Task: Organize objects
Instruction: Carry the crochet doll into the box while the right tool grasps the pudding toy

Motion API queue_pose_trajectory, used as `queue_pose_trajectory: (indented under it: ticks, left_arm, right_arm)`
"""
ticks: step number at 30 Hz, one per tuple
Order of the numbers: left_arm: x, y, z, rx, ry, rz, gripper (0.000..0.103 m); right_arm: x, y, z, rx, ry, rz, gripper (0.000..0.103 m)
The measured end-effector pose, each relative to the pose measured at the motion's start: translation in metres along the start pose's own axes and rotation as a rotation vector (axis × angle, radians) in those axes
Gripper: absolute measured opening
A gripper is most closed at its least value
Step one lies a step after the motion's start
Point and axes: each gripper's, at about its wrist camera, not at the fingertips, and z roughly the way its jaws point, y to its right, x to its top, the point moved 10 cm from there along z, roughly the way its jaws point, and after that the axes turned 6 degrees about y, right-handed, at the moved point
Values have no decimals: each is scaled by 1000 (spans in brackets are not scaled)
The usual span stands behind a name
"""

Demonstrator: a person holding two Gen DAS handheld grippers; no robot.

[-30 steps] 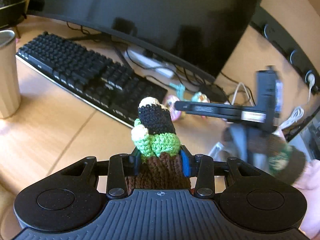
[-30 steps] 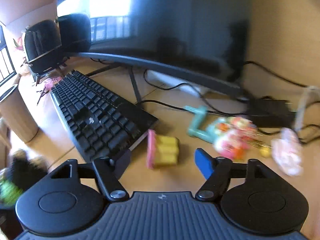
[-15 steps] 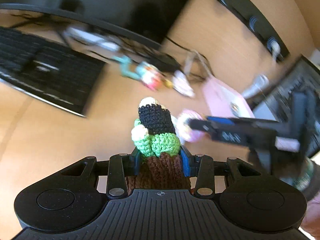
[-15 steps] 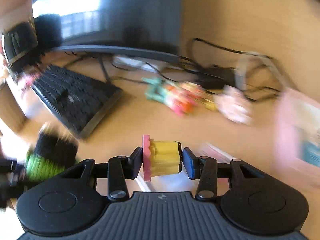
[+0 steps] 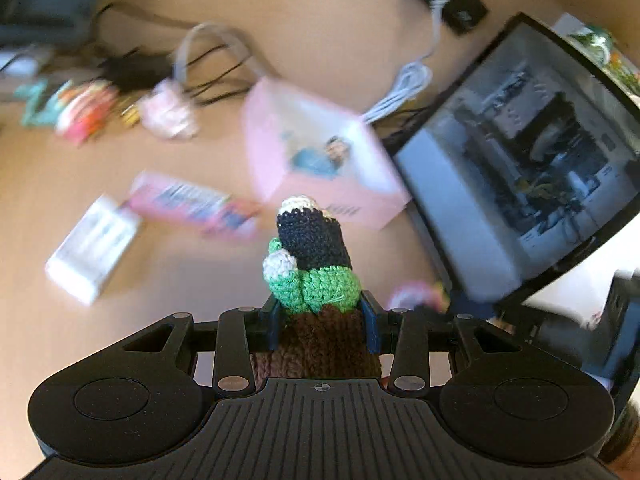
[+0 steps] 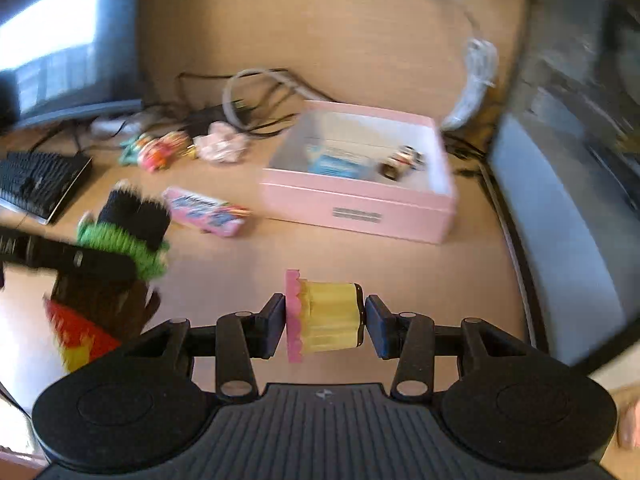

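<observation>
My left gripper (image 5: 322,326) is shut on a crocheted toy (image 5: 310,264) with a brown base, green middle and black top. The same crocheted toy (image 6: 128,228) shows at the left of the right wrist view, carried above the desk. A yellow toy cupcake with a pink frilled top (image 6: 324,316) lies sideways between the pads of my right gripper (image 6: 326,322), which is shut on it. An open pink box (image 6: 356,200) stands on the desk ahead of the cupcake, with a blue packet and a small figure inside. From the left wrist view the pink box (image 5: 304,184) lies just beyond the crocheted toy.
A pink packet (image 6: 206,212) and a white box (image 5: 94,248) lie on the wooden desk left of the pink box. Small toys (image 6: 160,150) and cables (image 6: 248,100) sit further back. A keyboard (image 6: 38,184) is at far left, a dark screen (image 5: 524,160) at right.
My right gripper closed on the cupcake and lifted it off the desk. Both grippers swung right, from the keyboard and monitor toward the pink box. The left kept its hold on the crocheted toy.
</observation>
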Motion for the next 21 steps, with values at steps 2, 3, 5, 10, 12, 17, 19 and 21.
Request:
queue_pose_trajectory:
  ticks: [2,3,5,10,12,17,19,21]
  left_arm:
    - [20,17,15,-5,29,30,42]
    - [32,26,26,-5,41,50,42]
    - [54,46,52,-1,68,96,43]
    - [105,83,121,-29,147,100,44]
    - [121,84,151,-16,177,85,45]
    - [117,57,222,101,49,26,46]
    - [108,53,231,112,-6,28,43]
    - [105,53,226,111,-9,55,43]
  right_arm:
    - [-4,13,-4,8,12,21,43]
    - [-6,18,-6,5,21,19,43]
    - [-11,28,-8,4,43,31,43]
    - [-18,49,-8,10,74,80,43]
    - [-20,56,-11,11,94,71,43]
    - [-26,63,-13,41,99,61,43]
    - [-29,63,-14,49,102,41,43]
    - [-31,65,-12,53,102,29,43]
